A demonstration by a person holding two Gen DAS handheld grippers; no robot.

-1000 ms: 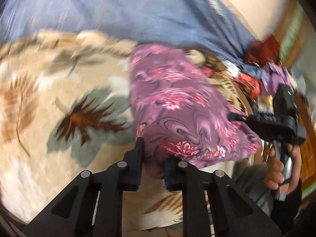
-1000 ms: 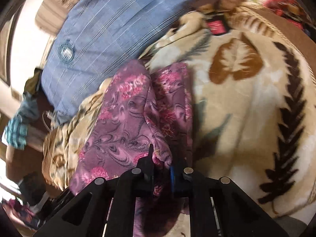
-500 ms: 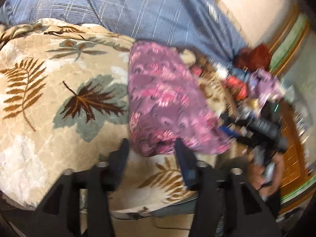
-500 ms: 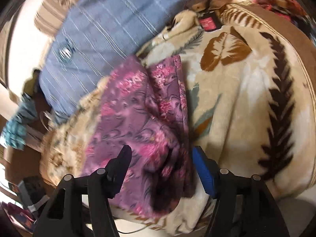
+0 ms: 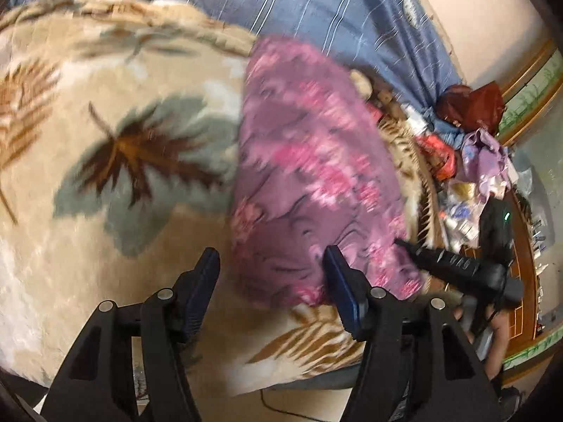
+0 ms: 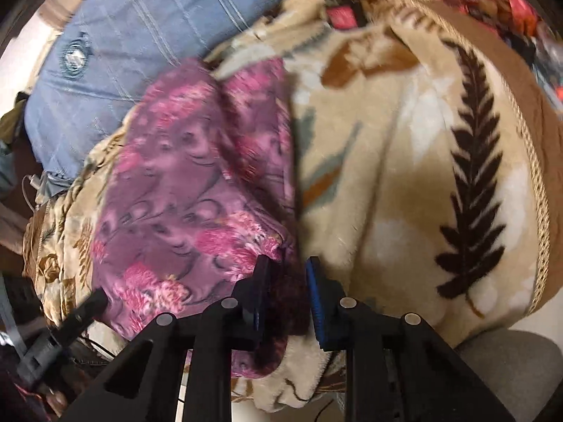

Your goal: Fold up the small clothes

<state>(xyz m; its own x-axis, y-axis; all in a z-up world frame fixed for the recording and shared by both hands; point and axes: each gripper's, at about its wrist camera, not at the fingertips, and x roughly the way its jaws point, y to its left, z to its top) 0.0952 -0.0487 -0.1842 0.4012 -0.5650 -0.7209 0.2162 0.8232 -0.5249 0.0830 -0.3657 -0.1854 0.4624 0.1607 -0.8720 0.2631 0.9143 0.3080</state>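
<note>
Presently catalogued, item one: a purple floral garment [image 5: 309, 176], folded into a long strip and lying on the cream leaf-patterned blanket [image 5: 116, 161], its far end reaching toward the blue striped bedding [image 5: 316, 3] behind. In the right wrist view the same garment [image 6: 183, 183] ran from the blue bedding [image 6: 133, 31] down toward me, with the blanket [image 6: 415, 161] spreading off to its right.

Item two: my left gripper [image 5: 271, 270], fingers spread wide apart, having just been opening. The near end of the garment lay between them; whether the blue pad [image 5: 339, 281] brushed the cloth's edge I could not tell through the blur. No pinch was on the cloth there.

Item three: my right gripper [image 6: 285, 281], jaws narrowed after just closing, a dark fold of the garment's near corner sitting in the gap. Whether the pads truly pressed that fold I could not tell. From the left wrist view this gripper [image 5: 457, 263] showed as a dark body at the garment's right-hand near corner.

Item four: a heap of mixed clothes [image 5: 482, 154], red and lilac among them, beyond the blanket's right edge.
</note>
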